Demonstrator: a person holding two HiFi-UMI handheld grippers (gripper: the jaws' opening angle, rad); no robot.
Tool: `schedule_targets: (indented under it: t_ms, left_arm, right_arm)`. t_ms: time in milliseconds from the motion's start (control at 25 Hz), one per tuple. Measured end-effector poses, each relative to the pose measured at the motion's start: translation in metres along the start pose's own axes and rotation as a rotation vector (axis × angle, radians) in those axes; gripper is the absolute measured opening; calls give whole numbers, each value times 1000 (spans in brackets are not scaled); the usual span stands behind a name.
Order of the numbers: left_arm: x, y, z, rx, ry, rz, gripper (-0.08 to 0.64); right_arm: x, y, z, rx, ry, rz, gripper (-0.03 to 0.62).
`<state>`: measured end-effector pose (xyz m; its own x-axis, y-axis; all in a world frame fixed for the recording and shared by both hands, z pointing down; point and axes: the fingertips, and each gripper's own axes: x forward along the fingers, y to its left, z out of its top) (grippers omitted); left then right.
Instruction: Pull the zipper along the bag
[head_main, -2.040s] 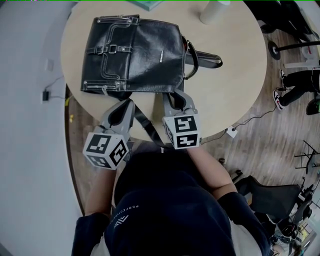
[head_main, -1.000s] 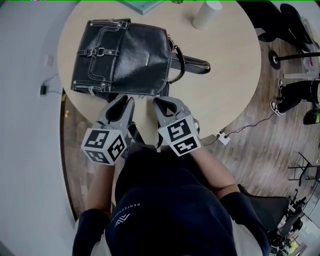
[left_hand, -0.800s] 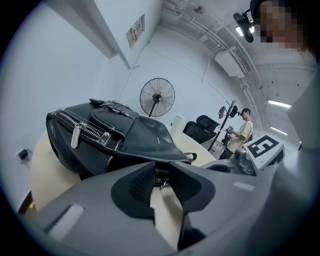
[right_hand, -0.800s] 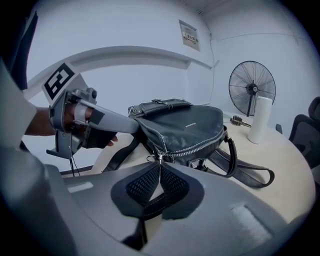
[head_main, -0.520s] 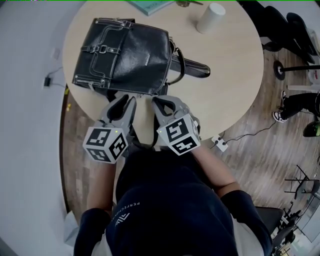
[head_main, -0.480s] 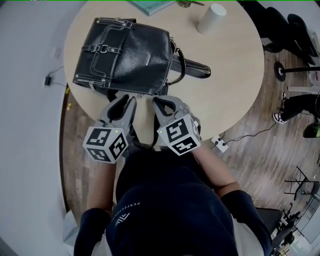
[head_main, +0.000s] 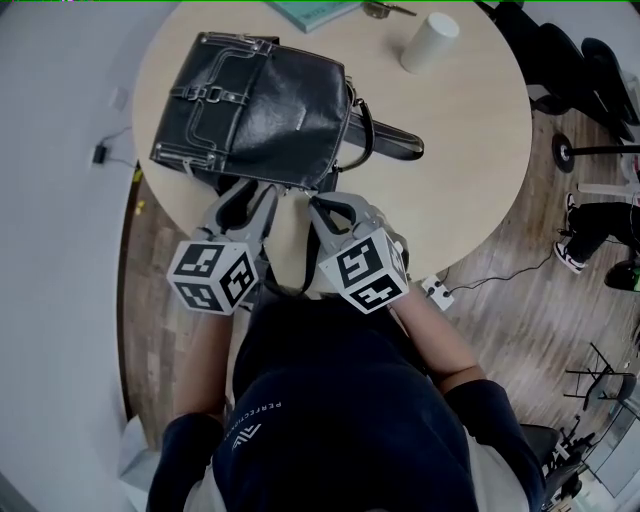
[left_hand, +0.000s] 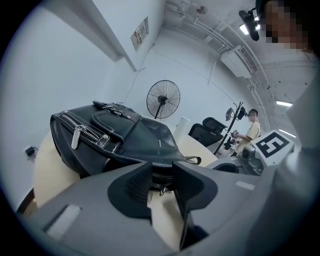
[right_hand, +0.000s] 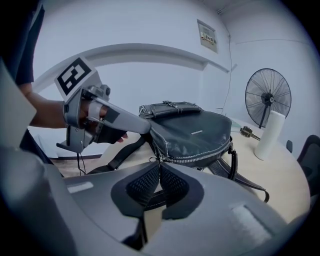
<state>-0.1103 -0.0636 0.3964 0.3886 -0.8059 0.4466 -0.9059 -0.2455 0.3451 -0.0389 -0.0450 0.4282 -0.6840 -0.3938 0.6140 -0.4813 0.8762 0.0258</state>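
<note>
A black leather bag (head_main: 255, 105) lies flat on the round table (head_main: 460, 150), its zippered edge toward me. My left gripper (head_main: 250, 195) is at the bag's near edge. Its jaws have just been opening. In the left gripper view this gripper (left_hand: 162, 170) stands open, with a small metal ring of the bag (left_hand: 160, 190) hanging loose in the gap. My right gripper (head_main: 320, 205) is beside it, to the right. In the right gripper view its jaws (right_hand: 159, 167) are shut on the zipper pull at the end of the silver zipper (right_hand: 200, 157); the pull itself is hidden.
The bag's straps (head_main: 390, 140) trail right on the table and off its near edge. A white cup (head_main: 430, 42), keys (head_main: 385, 10) and a teal book (head_main: 320, 12) lie at the far side. A standing fan (left_hand: 163, 99) and a seated person (left_hand: 252, 131) are beyond.
The left gripper's jaws have spread apart at the bag's near edge. The right gripper stays shut in the same spot. The bag has hardly shifted.
</note>
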Motion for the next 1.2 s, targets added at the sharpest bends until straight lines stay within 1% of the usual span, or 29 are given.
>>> schedule_targets:
  t_ms: [120, 320, 480, 720, 960, 1000, 1040, 1080, 1160, 1200]
  left_arm:
    - [3, 2, -2, -7, 12, 16, 139]
    - [4, 8, -4, 2, 36, 45, 113]
    - [5, 10, -5, 5, 46, 53, 109]
    - [4, 18, -6, 5, 56, 83, 109]
    - [6, 23, -6, 7, 61, 114, 110]
    - [5, 26, -6, 3, 59, 123, 114]
    - [4, 30, -6, -9, 56, 133, 136]
    - [3, 35, -6, -28, 54, 136, 219]
    - [2, 40, -6, -74, 52, 119, 225]
    - [1, 40, -5, -79, 52, 111, 225]
  right_arm:
    - [-3, -1, 2, -8, 2, 3, 9]
    - [-6, -5, 0, -21, 12, -5, 8]
    - [-10, -14, -1, -16, 13, -15, 8]
    - [-15, -26, -1, -50, 22, -40, 8]
    - [-20, -49, -1, -64, 17, -58, 8]
    - [-21, -52, -1, -65, 15, -60, 8]
    - [-21, -55, -1, -65, 13, -62, 8]
    - [-22, -58, -1, -67, 11, -63, 8]
    - [-22, -62, -1, -76, 11, -59, 9]
    - [-21, -62, 0, -82, 12, -56, 9]
